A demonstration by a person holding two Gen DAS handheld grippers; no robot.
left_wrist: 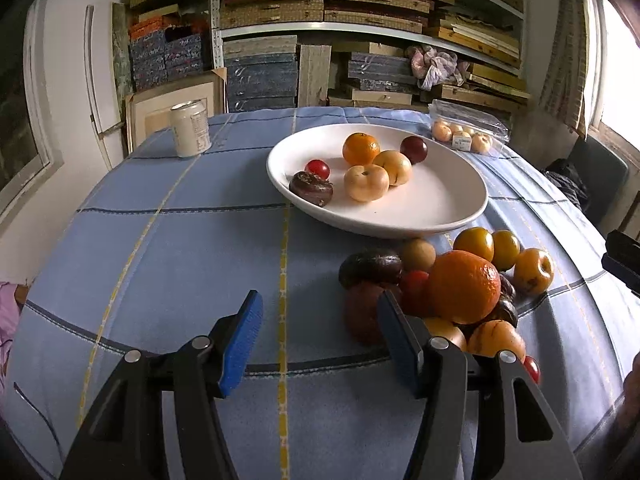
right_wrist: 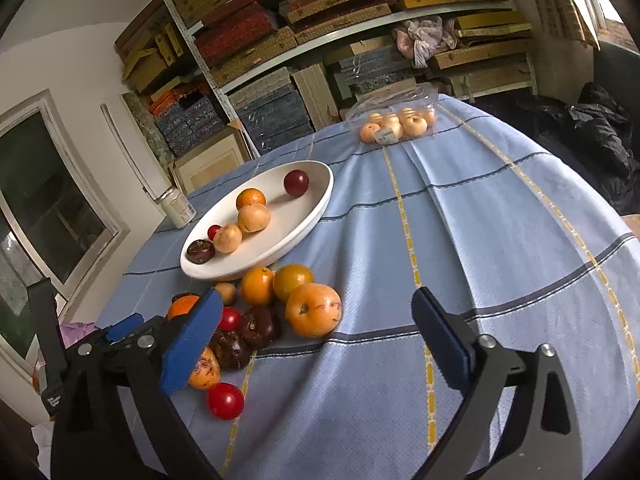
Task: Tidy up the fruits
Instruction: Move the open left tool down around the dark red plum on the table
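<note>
A white oval bowl (left_wrist: pixel 460 216) (right_wrist: pixel 316 208) holds several fruits: an orange (left_wrist: pixel 361 148), two pale apples (left_wrist: pixel 366 182), a dark plum (left_wrist: pixel 413 149), a cherry tomato (left_wrist: pixel 317 169) and a dark tomato (left_wrist: pixel 311 188). A pile of loose fruit lies in front of it, with a big orange (left_wrist: pixel 464 284) and a yellow-orange apple (right_wrist: pixel 313 310). My left gripper (left_wrist: pixel 320 316) is open and empty, just left of the pile. My right gripper (right_wrist: pixel 320 332) is open and empty, low over the cloth right of the pile.
A blue checked cloth (left_wrist: pixel 180 248) covers the round table. A drink can (left_wrist: pixel 190 129) stands far left. A clear plastic box of small pale fruit (left_wrist: pixel 466 136) (right_wrist: pixel 394 120) sits at the far edge. Shelves of stacked boxes (left_wrist: pixel 320 20) stand behind.
</note>
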